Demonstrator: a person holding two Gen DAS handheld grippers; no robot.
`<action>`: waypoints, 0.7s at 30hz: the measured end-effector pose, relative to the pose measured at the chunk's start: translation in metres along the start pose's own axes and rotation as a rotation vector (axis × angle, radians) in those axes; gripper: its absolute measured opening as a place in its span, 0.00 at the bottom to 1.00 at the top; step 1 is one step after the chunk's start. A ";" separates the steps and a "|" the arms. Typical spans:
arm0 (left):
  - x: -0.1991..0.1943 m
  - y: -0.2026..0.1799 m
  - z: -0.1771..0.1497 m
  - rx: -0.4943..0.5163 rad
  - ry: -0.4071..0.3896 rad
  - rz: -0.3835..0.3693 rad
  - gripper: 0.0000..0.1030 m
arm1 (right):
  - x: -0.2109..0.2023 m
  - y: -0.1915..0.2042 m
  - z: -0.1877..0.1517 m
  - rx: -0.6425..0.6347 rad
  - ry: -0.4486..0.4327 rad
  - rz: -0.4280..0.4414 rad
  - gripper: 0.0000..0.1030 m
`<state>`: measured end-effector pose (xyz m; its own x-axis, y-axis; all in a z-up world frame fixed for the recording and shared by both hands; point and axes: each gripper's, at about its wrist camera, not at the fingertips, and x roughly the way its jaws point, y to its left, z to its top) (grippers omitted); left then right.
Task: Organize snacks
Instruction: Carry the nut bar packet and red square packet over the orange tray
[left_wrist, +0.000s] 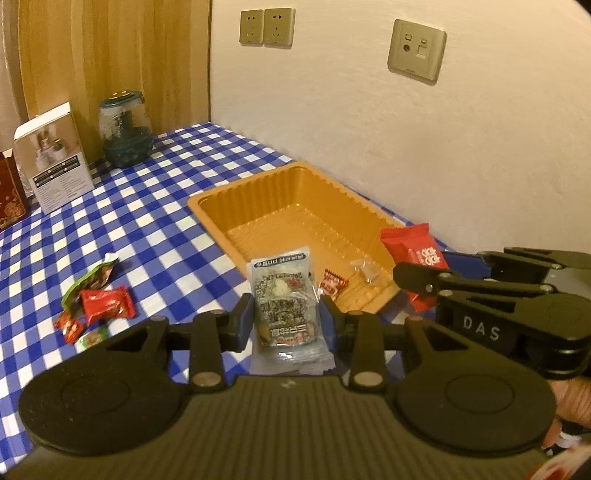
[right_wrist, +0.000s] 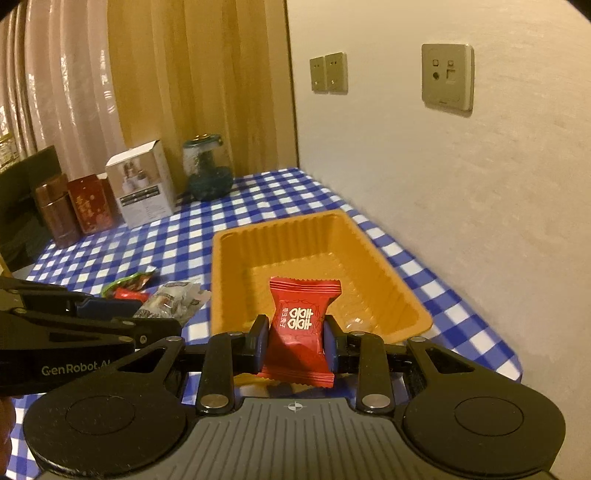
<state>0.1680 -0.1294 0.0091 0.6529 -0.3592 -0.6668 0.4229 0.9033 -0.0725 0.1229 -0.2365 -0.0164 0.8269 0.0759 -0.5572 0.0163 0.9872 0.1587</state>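
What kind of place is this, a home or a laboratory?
Most likely a home room, perhaps a dining corner. A blue checked tablecloth covers the table, wall sockets sit above it, and a glass jar and a white box stand beside a wooden panel.

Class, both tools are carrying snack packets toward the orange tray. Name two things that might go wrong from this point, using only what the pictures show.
1. The left tool and right tool hang side by side near the orange tray; they might bump as they release.
2. The grey snack packet is pinched only by its sides and hangs loosely, so it may slip out and land on the checked tablecloth.
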 end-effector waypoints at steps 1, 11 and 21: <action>0.004 -0.001 0.003 -0.001 -0.001 -0.002 0.33 | 0.002 -0.003 0.003 -0.004 -0.001 -0.002 0.30; 0.039 -0.007 0.029 -0.034 -0.004 0.008 0.33 | 0.036 -0.031 0.023 -0.045 0.004 -0.011 0.30; 0.075 -0.003 0.046 -0.078 0.006 0.018 0.33 | 0.067 -0.043 0.035 -0.065 0.011 -0.003 0.30</action>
<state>0.2442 -0.1701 -0.0067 0.6564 -0.3416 -0.6726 0.3604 0.9253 -0.1182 0.1966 -0.2791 -0.0322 0.8205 0.0742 -0.5668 -0.0180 0.9944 0.1041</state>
